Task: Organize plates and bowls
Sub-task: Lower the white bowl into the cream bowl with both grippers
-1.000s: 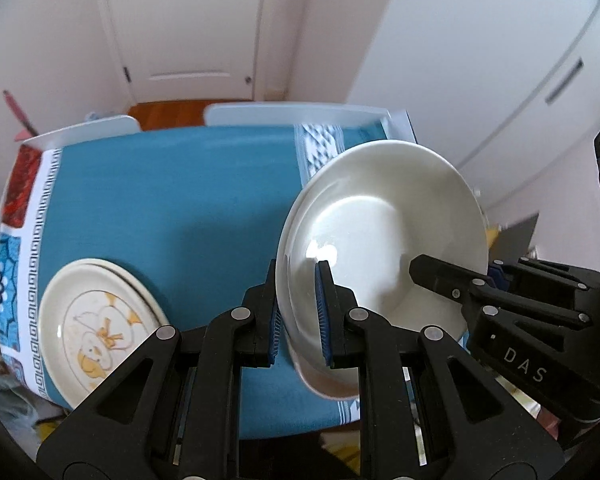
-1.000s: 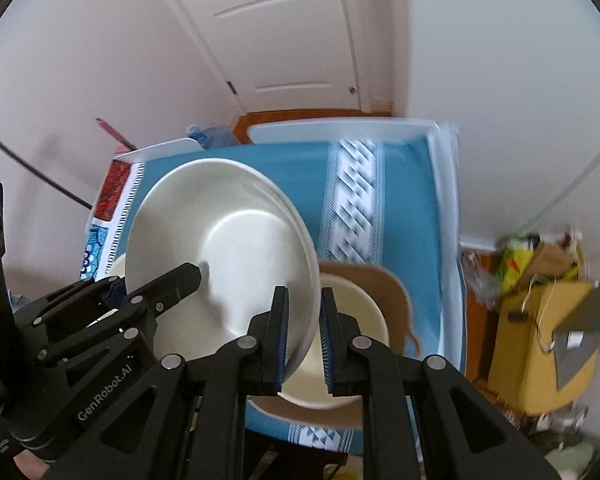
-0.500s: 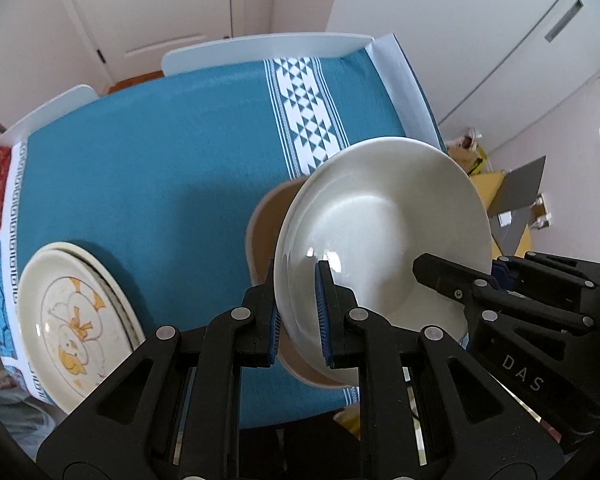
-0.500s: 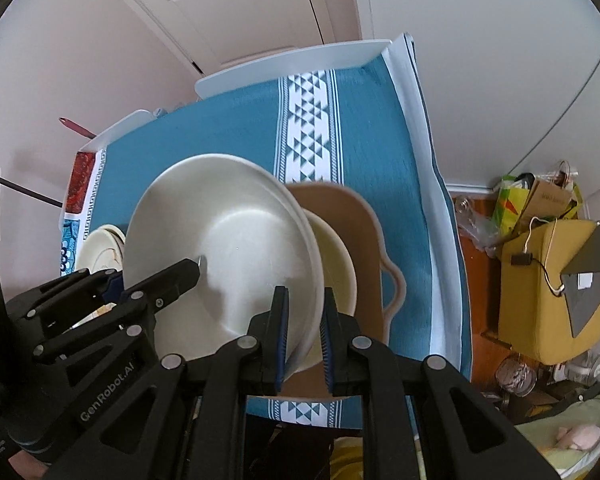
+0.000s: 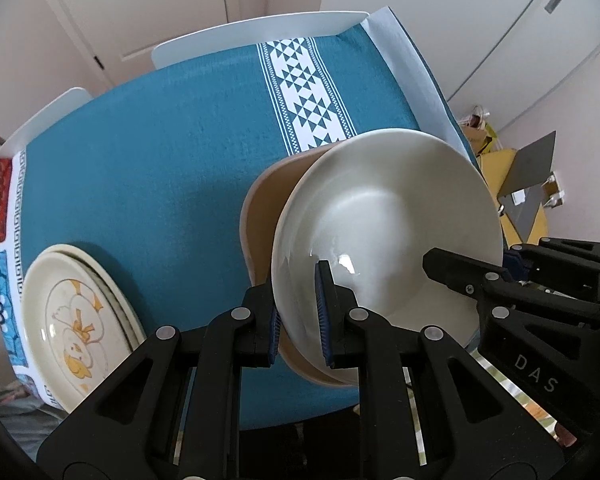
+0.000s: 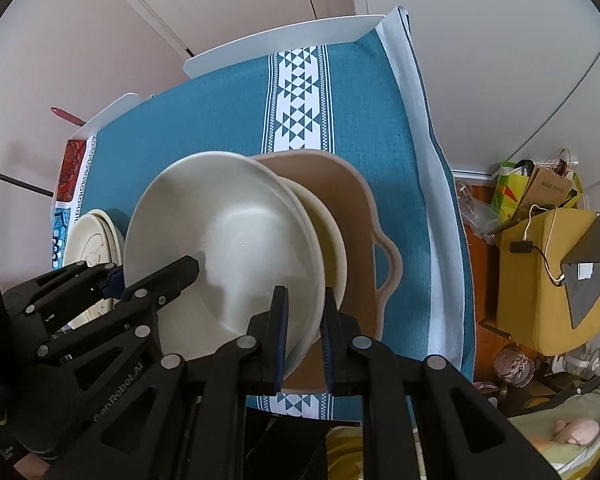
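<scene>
**White bowl gripped on both sides above the tan dish**

"DAS" was read on the body of the right gripper (image 5: 508,270) in the left wrist view, and "GenRobot.AI", partly cut off, on the body of the left gripper (image 6: 116,278) in the right wrist view. Lettering was seen on a brown paper bag (image 6: 550,186) on the floor, too small to be made out.

One white bowl (image 5: 384,232) was held by both grippers, tilted. The fingers (image 5: 325,312) of the left gripper were closed on its near rim, one blue pad inside the bowl and one outside. The right gripper's fingers (image 6: 281,336) were closed on the opposite rim in the same way. No gap was seen between pads and rim in either view.

The bowl was held just over a tan baking dish (image 6: 356,208) with a scalloped handle, standing on the desk (image 5: 160,160), which was covered by a teal cloth with one white band of triangles. One cream bowl (image 6: 334,240) lay inside the dish, directly under the white bowl; whether the two touched could not be told.

Two plates (image 5: 76,320) were counted in a stack at the left edge of the desk, the upper one printed with a yellow and white figure.
</scene>
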Demonstrator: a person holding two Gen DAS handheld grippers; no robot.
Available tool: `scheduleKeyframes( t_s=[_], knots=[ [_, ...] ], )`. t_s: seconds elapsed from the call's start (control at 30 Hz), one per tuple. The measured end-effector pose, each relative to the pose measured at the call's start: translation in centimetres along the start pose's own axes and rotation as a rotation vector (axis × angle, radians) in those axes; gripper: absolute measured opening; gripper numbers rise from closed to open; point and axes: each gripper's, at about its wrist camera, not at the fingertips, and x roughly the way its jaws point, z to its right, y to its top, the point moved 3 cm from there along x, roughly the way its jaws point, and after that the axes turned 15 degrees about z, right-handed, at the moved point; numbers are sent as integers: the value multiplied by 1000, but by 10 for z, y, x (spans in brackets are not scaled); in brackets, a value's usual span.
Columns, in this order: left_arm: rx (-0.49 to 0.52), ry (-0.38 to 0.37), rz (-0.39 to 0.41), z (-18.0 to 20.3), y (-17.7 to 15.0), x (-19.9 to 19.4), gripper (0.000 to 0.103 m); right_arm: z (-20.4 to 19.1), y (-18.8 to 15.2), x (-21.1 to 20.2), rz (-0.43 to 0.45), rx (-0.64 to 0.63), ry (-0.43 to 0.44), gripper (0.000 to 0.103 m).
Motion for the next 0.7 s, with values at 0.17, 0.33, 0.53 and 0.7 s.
scheduleKeyframes(
  t_s=[0.17,0.33,0.53,0.7],
  knots=[
    [20,23,-12,0,-1,2,13,-2,0,1,-6,-5,-6,15],
    [35,36,-14,1,0,5,13,-4,1,-1,-4,-23,-24,17],
    [48,42,-8,5,1,5,13,-2,1,-3,-7,-27,-50,18],
    [43,37,-7,4,3,4,13,-1,2,-6,-3,-16,-37,18]
  ],
)
